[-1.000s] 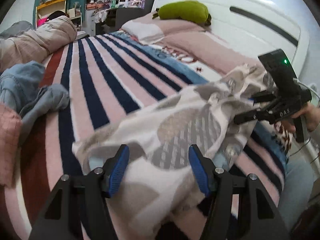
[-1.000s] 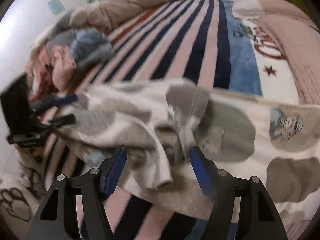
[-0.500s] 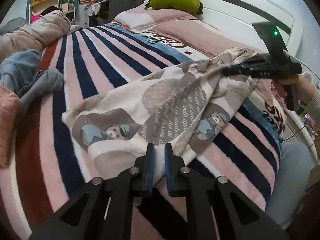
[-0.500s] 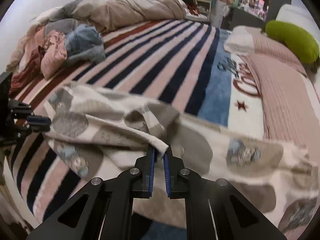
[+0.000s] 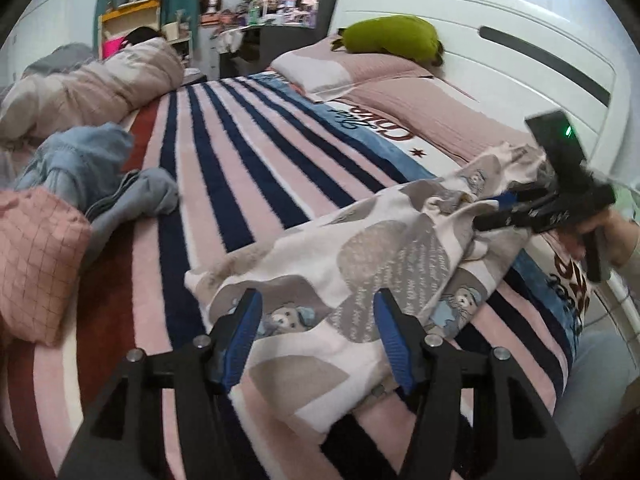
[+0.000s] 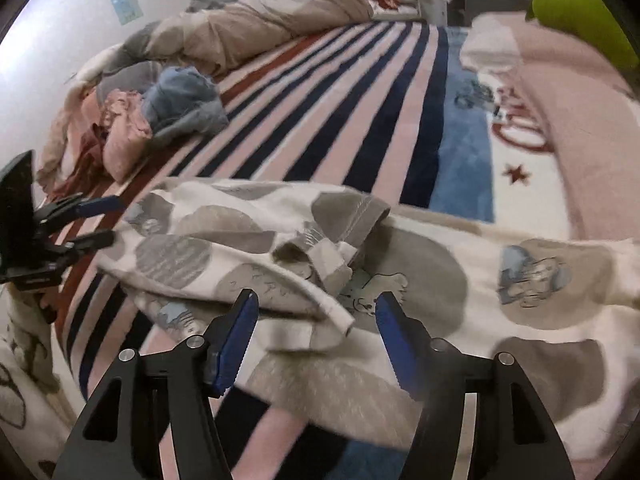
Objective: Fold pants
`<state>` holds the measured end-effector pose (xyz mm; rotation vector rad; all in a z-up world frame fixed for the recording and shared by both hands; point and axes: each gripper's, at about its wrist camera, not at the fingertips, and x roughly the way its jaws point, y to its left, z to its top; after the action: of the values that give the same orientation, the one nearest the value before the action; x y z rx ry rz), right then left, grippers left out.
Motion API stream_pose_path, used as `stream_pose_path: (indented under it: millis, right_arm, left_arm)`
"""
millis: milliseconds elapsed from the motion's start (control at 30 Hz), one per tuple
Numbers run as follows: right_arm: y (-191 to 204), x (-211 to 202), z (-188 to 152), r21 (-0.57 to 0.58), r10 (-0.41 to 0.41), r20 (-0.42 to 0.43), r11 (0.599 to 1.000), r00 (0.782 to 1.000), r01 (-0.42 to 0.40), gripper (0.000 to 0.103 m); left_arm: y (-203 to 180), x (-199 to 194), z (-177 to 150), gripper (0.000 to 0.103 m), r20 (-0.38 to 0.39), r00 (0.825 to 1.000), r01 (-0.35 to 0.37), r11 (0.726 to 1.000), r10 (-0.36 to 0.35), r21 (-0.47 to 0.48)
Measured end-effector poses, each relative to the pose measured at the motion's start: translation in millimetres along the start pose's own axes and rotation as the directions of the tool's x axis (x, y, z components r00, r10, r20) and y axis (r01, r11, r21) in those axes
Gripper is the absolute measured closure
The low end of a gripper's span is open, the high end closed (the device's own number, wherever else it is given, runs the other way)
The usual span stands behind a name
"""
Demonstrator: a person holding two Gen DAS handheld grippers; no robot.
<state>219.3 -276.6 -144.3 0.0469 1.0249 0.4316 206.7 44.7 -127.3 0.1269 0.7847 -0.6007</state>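
The pants (image 5: 360,280) are white with grey blotches and small bear prints. They lie rumpled on the striped bed. My left gripper (image 5: 316,340) is open just above their near end. My right gripper (image 6: 316,336) is open over a folded hem, holding nothing. In the left wrist view the right gripper (image 5: 496,212) hovers at the far end of the pants (image 6: 440,280). In the right wrist view the left gripper (image 6: 104,220) is open at the left end of the cloth.
A striped blanket (image 5: 240,152) covers the bed. A heap of blue and pink clothes (image 5: 60,200) lies at the left. A beige duvet (image 6: 260,24) lies beyond. Pink pillows, a green cushion (image 5: 388,36) and a white headboard (image 5: 500,52) stand at the head.
Half a second ago both grippers were shut on the pants and held them lifted. Now both have opened and the pants lie dropped on the bed.
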Motion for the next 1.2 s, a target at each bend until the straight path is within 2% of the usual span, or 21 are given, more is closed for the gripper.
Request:
stream_pose_path:
  millis: [67, 133, 200, 267, 300, 500, 667, 733, 767, 800, 900, 1000, 1133, 1167, 1200]
  right_arm:
    - [-6, 15, -2, 0.048, 0.069, 0.002, 0.996, 0.998, -0.069, 0.046]
    - [-6, 21, -5, 0.062, 0.123, 0.027, 0.99, 0.992, -0.124, 0.05]
    - [2, 26, -7, 0.011, 0.095, 0.015, 0.995, 0.995, -0.095, 0.085]
    - [15, 22, -7, -0.064, 0.025, 0.023, 0.998, 0.999, -0.024, 0.096]
    - [20, 17, -5, -0.087, 0.002, 0.039, 0.996, 0.999, 0.001, 0.099]
    - [33, -26, 9, -0.192, -0.087, 0.102, 0.976, 0.991, 0.105, 0.099]
    - [18, -42, 7, -0.146, -0.154, 0.064, 0.976, 0.986, 0.162, 0.095]
    - [10, -41, -3, -0.091, -0.134, 0.046, 0.986, 0.99, 0.138, 0.082]
    - [7, -39, -9, -0.064, -0.102, 0.041, 0.992, 0.994, 0.105, 0.066]
    - [6, -38, -17, -0.045, -0.06, 0.033, 0.997, 0.998, 0.062, 0.055]
    - [12, -25, -34, -0.028, 0.016, 0.004, 0.999, 1.0, -0.016, 0.048]
    - [19, -6, -41, -0.031, 0.035, 0.006, 0.999, 0.999, -0.035, 0.047]
    - [27, 14, -32, -0.062, 0.006, 0.1, 0.998, 0.995, 0.0, 0.045]
    - [28, 17, -28, -0.064, -0.011, 0.111, 0.998, 0.994, 0.018, 0.05]
    - [28, 22, -24, -0.066, -0.034, 0.115, 0.997, 0.993, 0.042, 0.062]
  left_arm:
    - [6, 1, -5, 0.049, -0.005, 1.0, -0.017, 1.0, 0.017, -0.018]
    - [12, 4, -12, 0.049, -0.021, 1.0, -0.004, 0.999, 0.003, -0.046]
    - [15, 9, -18, 0.049, -0.038, 0.999, 0.01, 0.998, -0.013, -0.066]
    - [13, 14, -22, 0.049, -0.051, 0.999, 0.002, 0.998, -0.005, -0.062]
    - [13, 15, -23, 0.049, -0.055, 0.998, 0.001, 0.998, -0.004, -0.059]
    - [5, 19, -24, 0.049, -0.071, 0.997, 0.011, 1.0, -0.013, -0.028]
    - [6, 20, -25, 0.049, -0.079, 0.997, 0.003, 1.0, -0.005, -0.027]
    - [8, 19, -25, 0.049, -0.073, 0.997, 0.008, 0.999, -0.011, -0.04]
    - [8, 18, -24, 0.049, -0.071, 0.997, 0.009, 0.999, -0.012, -0.043]
    - [9, 17, -24, 0.049, -0.069, 0.998, 0.008, 0.999, -0.011, -0.044]
    - [9, 13, -24, 0.049, -0.067, 0.998, 0.009, 0.999, -0.012, -0.039]
    - [6, 13, -24, 0.049, -0.07, 0.997, 0.01, 0.999, -0.012, -0.033]
    - [4, 15, -24, 0.049, -0.077, 0.997, 0.0, 1.0, -0.002, -0.029]
    - [5, 15, -23, 0.049, -0.078, 0.997, 0.0, 1.0, -0.002, -0.031]
    - [5, 16, -23, 0.049, -0.08, 0.997, 0.0, 0.999, -0.003, -0.033]
